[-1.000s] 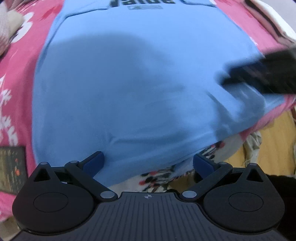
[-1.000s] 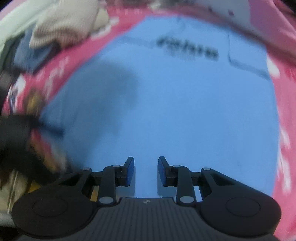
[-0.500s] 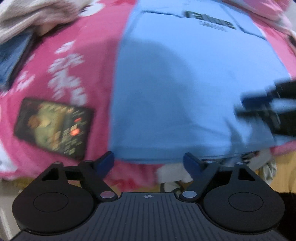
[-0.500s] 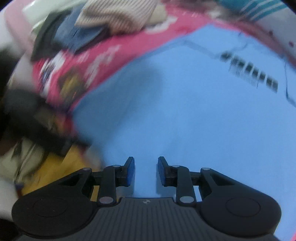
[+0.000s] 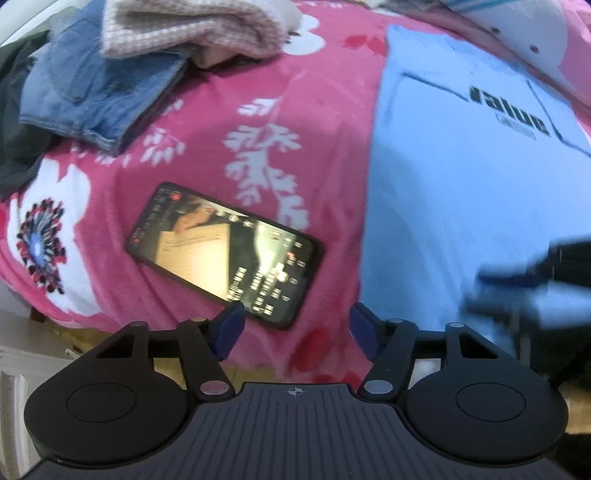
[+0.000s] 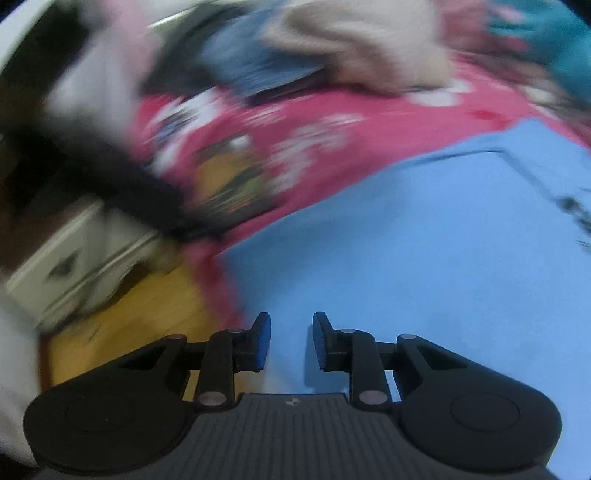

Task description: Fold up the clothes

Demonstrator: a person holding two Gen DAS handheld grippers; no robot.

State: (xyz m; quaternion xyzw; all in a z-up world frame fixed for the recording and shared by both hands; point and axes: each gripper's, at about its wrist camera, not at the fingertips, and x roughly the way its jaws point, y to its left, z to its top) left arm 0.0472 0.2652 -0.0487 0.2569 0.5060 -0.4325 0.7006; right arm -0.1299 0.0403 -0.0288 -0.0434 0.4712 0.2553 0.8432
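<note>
Both grippers, left (image 5: 296, 326) and right (image 6: 291, 341), close on nothing (fingers released) near the blue T-shirt's (image 5: 461, 177) near-left corner; next, pinch its hem.

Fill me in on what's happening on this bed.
A person with a gripper in each hand is folding clothes on a pink flowered blanket. A light blue T-shirt lies spread flat. The left gripper is over the blanket between a lit phone and the shirt's edge, jaws closing on nothing. The right gripper is over the shirt's near corner, jaws narrowing, nothing pinched. Jeans and a knit top wait behind.
</note>
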